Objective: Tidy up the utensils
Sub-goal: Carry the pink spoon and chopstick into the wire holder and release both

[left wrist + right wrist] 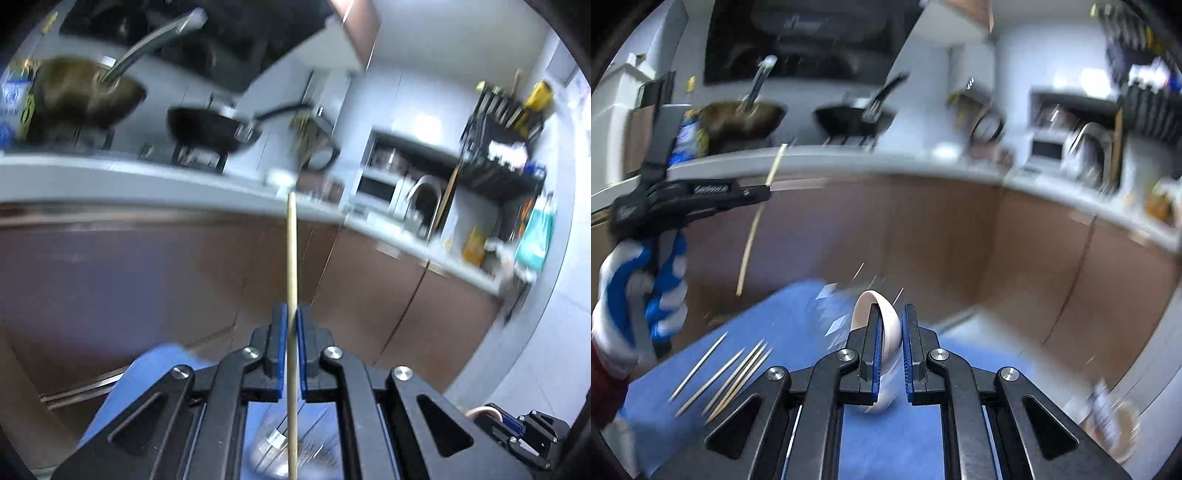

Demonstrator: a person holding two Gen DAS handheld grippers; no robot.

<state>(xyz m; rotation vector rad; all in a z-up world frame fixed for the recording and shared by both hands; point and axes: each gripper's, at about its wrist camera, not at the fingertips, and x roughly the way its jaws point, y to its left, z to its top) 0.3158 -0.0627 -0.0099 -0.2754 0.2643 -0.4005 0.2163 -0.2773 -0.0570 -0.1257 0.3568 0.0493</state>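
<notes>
Both grippers hang above the blue-covered desk (798,325), its far edge facing brown cabinets (923,236). Left gripper (291,325) clamps a thin pale wooden chopstick (291,258); right gripper (890,325) grasps a white ceramic spoon (888,328).

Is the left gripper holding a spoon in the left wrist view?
No, the left gripper is shut on a single wooden chopstick that stands upright between its blue pads.
</notes>
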